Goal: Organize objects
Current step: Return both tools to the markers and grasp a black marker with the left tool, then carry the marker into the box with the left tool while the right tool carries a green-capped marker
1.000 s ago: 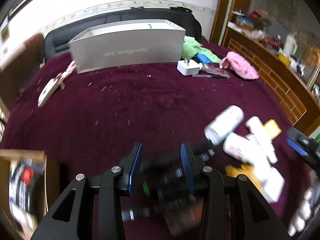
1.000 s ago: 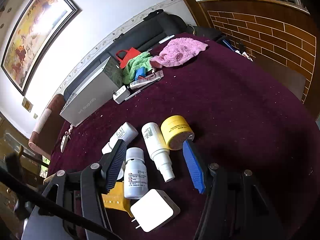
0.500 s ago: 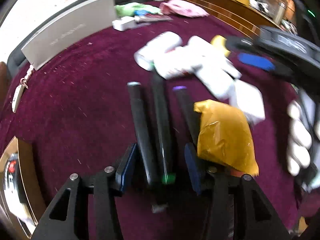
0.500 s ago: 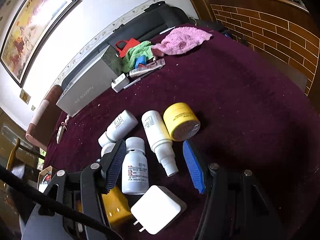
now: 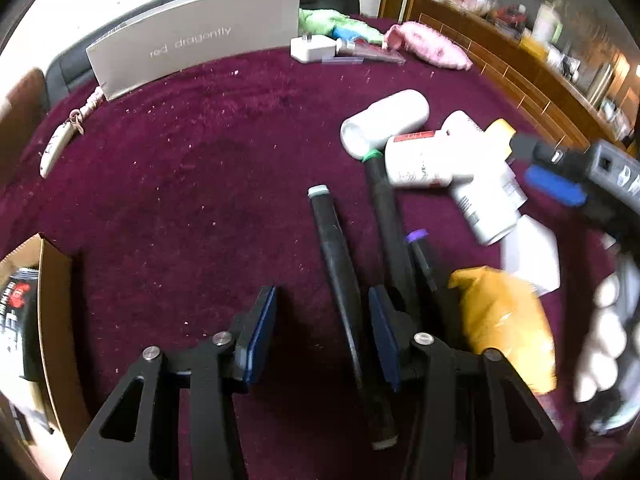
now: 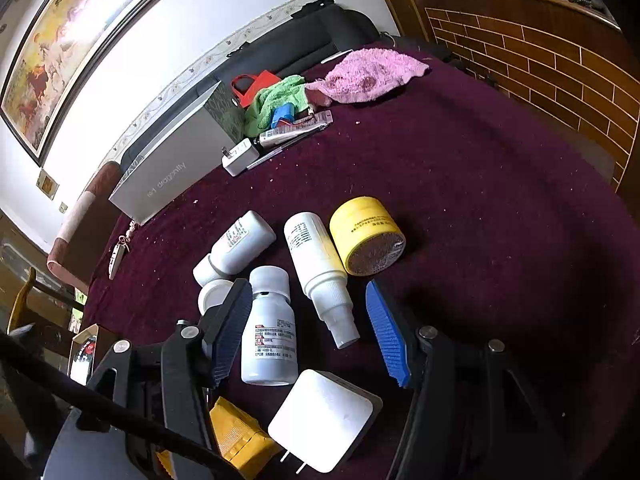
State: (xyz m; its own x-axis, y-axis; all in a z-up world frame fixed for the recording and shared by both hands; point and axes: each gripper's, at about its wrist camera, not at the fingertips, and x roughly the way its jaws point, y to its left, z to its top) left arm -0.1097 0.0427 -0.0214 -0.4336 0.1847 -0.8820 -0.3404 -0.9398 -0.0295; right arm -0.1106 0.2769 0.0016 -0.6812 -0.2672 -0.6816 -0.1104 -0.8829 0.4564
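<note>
In the left wrist view, three black markers lie side by side on the maroon cloth: a grey-capped marker [image 5: 334, 256], a green-capped marker [image 5: 386, 216] and a purple-capped marker [image 5: 420, 256]. My left gripper [image 5: 320, 312] points down over them with its jaws closing. Only the grey-capped marker lies between them, near the right pad and not pressed. My right gripper [image 6: 308, 300] hovers open over a white pill bottle [image 6: 270, 328] and a spray bottle [image 6: 316, 264]. Beside these lie a yellow jar [image 6: 366, 234], a white charger [image 6: 324, 420] and a yellow packet [image 6: 236, 432].
A grey box [image 5: 196, 44] stands at the table's far side, with a second charger [image 5: 312, 48], a green cloth [image 6: 276, 100] and a pink cloth [image 6: 372, 72] next to it. A cardboard box [image 5: 52, 320] sits at the left edge, a keychain [image 5: 60, 140] beyond it.
My left gripper held the markers off the cloth, then set them down and slid left; two markers now lie outside its right finger. The right gripper has stayed in place.
</note>
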